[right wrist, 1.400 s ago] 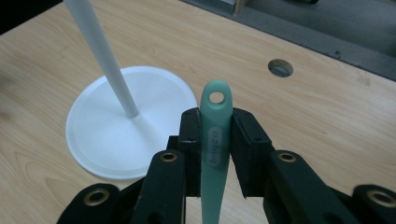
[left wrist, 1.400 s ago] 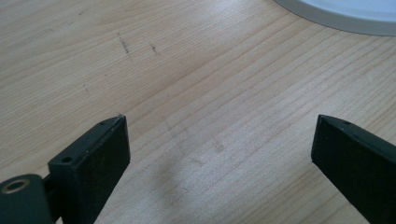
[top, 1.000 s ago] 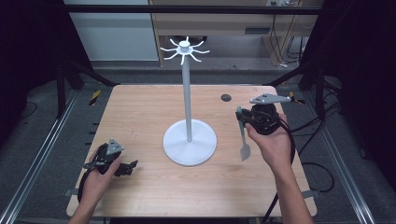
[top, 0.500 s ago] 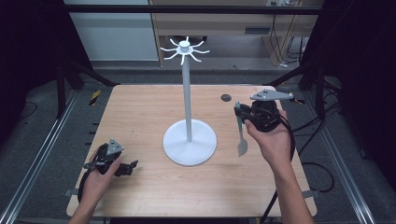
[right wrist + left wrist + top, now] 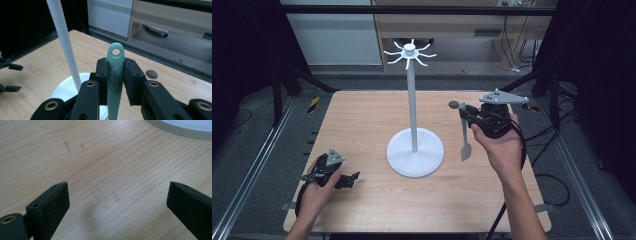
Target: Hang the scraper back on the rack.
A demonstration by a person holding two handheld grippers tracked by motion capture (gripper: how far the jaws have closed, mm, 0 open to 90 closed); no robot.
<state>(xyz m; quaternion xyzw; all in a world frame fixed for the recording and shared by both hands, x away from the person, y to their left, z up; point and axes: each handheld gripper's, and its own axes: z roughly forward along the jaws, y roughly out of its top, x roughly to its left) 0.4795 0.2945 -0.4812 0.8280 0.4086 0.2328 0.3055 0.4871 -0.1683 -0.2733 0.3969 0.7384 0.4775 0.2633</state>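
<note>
Left gripper (image 5: pixel 343 179) rests low on the bench (image 5: pixel 362 120) at the near left corner, hand around it. Its fingers (image 5: pixel 50 205) stand wide apart with nothing between them, only bare wood; the rim of the stand's base shows at the top of the left gripper view.

Centre: white stand (image 5: pixel 413 115), round base on the bench, thin pole, ring of hooks (image 5: pixel 410 52) at the top.

Right: right gripper (image 5: pixel 467 114) held up off the bench beside the pole, well below the hooks. Its fingers (image 5: pixel 131 75) are clamped on the handle of a pale green spatula (image 5: pixel 464 135); hang-hole end points up, blade hangs down above the bench. In the right gripper view the hole (image 5: pixel 115 52) stands clear above the fingers.

Risks, as judged:
- Hole is small and the hooks thin; a slight tilt of the handle would make the hook miss.
- Bumping the pole could rock or slide the stand, as the left gripper is not steadying it.
- The grip sits near the hole; the fingers may foul the hook before the hole seats.
- The smooth handle could slip down.

A small dark disc (image 5: pixel 454 105) lies on the bench behind the right gripper.
</note>
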